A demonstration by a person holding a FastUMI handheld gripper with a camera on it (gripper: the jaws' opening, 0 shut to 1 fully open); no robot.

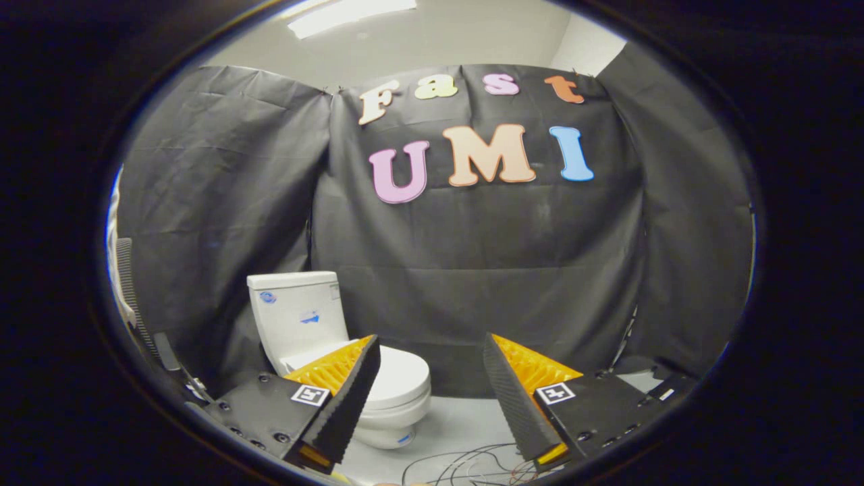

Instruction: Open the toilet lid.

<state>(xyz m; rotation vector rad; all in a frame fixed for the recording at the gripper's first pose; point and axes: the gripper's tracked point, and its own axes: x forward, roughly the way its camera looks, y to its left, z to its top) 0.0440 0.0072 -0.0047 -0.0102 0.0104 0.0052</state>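
Approaching is the step in hand: the tongs (432, 378) hang spread and empty, well short of the toilet (317, 337). Its lid (399, 376) lies shut (partly behind one finger), ahead on the floor (459, 422). Next, I judge, they must drop to the lid's front edge and hook under it.

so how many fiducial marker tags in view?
2. One square black-and-white marker tag on the left finger base, one on the right. Gripper open, white ceramic toilet beyond. Others may be hidden.
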